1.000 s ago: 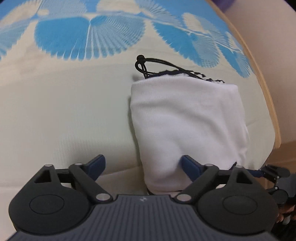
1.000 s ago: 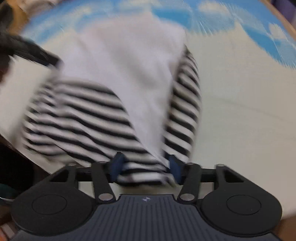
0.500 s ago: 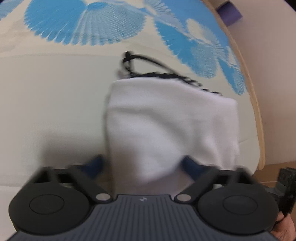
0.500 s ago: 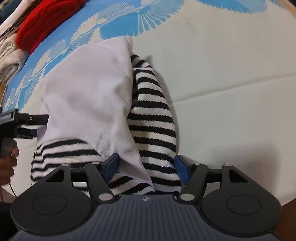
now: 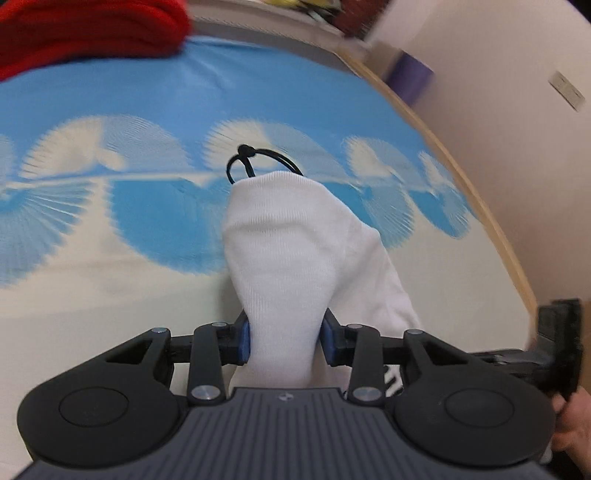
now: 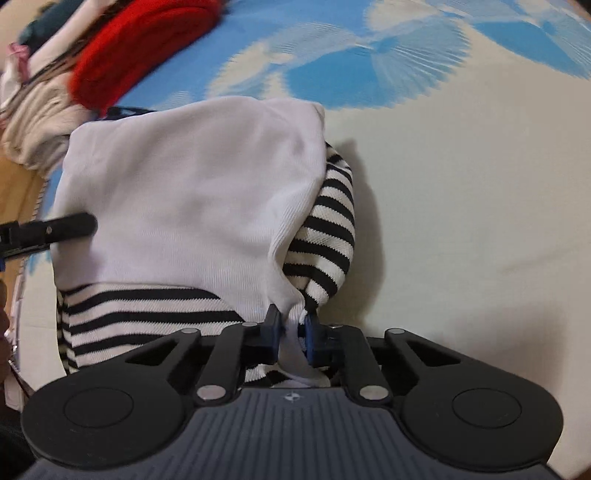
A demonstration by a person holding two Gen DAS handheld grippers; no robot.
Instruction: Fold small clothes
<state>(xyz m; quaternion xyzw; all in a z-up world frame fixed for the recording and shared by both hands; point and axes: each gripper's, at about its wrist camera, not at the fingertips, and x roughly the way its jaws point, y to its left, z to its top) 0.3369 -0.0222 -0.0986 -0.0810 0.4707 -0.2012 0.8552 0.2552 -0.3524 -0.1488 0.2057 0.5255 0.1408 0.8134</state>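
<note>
Currently, left wrist view: left tongs [image 5: 284, 338] clenched on a bunched neck of the white garment [image 5: 295, 251]; fabric rises from the pads and fans out ahead, so my read is the near edge is gathered for lifting or carrying over in a fold; the garment sits over the patterned blue-and-cream cloth [image 5: 129, 192] covering the table; a black knotted cord [image 5: 255, 160] pokes out past the far edge of the fabric, what it belongs to is unclear; a red knit item [image 5: 88, 29] lies at the far end, cut off by the frame; background is motion-blurred, so pattern detail and table edge are soft; the part of the garment below the tongs is hidden by the tool body

Right wrist view: right tongs [image 6: 291, 332] pinched tight on a thin pleat of the same white garment, right at the corner where it meets the black-and-white striped layer [image 6: 325, 236]; likely holding that corner so both ends move together; the left tongs' finger [image 6: 66, 227] shows as a dark bar at the left edge of the white panel; whether the stripes are a lining or a separate piece I cannot tell; the pile of other clothes [image 6: 44, 92] top left is blurred, items not separable
</note>
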